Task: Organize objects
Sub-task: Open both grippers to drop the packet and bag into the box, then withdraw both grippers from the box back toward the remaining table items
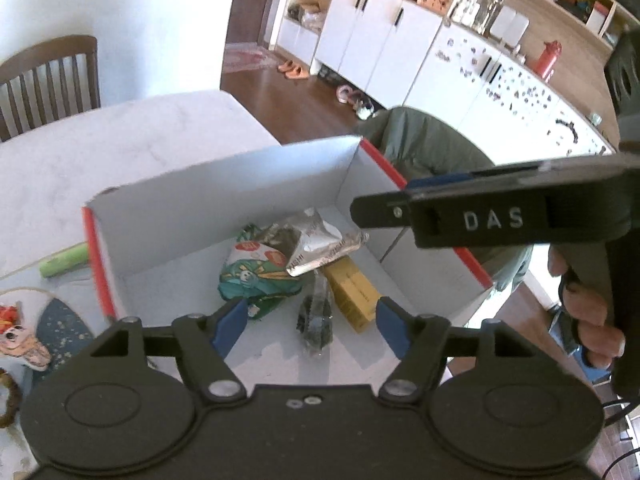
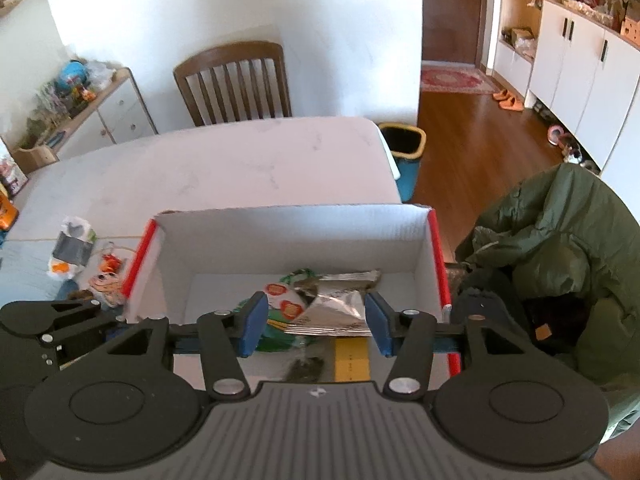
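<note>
Left wrist view: my left gripper [image 1: 310, 326] gapes wide, empty, over the white box [image 1: 224, 188] on a pale table [image 1: 120, 140]; silver packet [image 1: 324, 246] ahead. Right gripper [image 2: 316, 322] reads "DAS", also spread, holding nothing. Wood floor [image 2: 472, 152] beyond.

A wooden chair [image 2: 234, 82] stands against the white wall. A green jacket [image 2: 560, 240] is heaped on the right. Orange slippers [image 2: 508, 101] lie near white cabinets [image 2: 576, 68].

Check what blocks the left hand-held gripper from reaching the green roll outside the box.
The box's red-edged left wall stands between the left hand-held gripper, open over the box interior, and the green roll on the table.
</note>
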A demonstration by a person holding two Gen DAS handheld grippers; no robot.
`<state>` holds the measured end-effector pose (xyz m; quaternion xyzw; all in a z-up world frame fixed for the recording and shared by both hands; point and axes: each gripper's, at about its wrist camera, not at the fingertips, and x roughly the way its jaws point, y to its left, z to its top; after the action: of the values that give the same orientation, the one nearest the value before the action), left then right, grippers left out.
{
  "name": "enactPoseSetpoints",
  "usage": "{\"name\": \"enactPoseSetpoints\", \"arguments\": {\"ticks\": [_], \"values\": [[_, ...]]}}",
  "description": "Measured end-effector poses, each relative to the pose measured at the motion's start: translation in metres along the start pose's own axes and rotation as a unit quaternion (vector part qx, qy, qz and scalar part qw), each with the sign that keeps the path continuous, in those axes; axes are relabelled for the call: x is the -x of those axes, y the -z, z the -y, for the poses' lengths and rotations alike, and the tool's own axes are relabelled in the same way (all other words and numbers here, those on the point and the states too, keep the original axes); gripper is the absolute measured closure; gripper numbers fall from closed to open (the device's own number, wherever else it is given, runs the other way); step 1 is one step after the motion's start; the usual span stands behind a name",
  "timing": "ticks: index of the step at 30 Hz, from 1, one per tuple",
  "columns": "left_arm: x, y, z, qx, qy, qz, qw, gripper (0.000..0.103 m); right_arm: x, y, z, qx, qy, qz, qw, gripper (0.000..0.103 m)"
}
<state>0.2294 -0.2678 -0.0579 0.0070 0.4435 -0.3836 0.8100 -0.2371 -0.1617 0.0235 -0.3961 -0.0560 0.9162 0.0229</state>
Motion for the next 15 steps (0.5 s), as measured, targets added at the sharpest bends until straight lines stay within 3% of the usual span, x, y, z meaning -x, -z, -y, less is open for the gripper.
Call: {"name": "enactPoseSetpoints", "arguments": {"ticks": [3,6,15], "values": [[0.014,0.001,-0.005,0.001,-0.001,0.012,0.9999,0.032,0.011,0.003,-0.01,0.003,-0.002,0.016,1.0,0.05],[0.03,0.002,-0.011,0.006,-0.001,0.023,0.9997,0.03,0.02,0.007,-0.019,-0.001,-0.005,0.028,1.0,0.04],[0.069,0.016,-0.037,0.033,-0.001,0.047,0.9983,0.022,0.039,0.02,-0.052,-0.002,-0.025,0.048,0.999,0.034]]}}
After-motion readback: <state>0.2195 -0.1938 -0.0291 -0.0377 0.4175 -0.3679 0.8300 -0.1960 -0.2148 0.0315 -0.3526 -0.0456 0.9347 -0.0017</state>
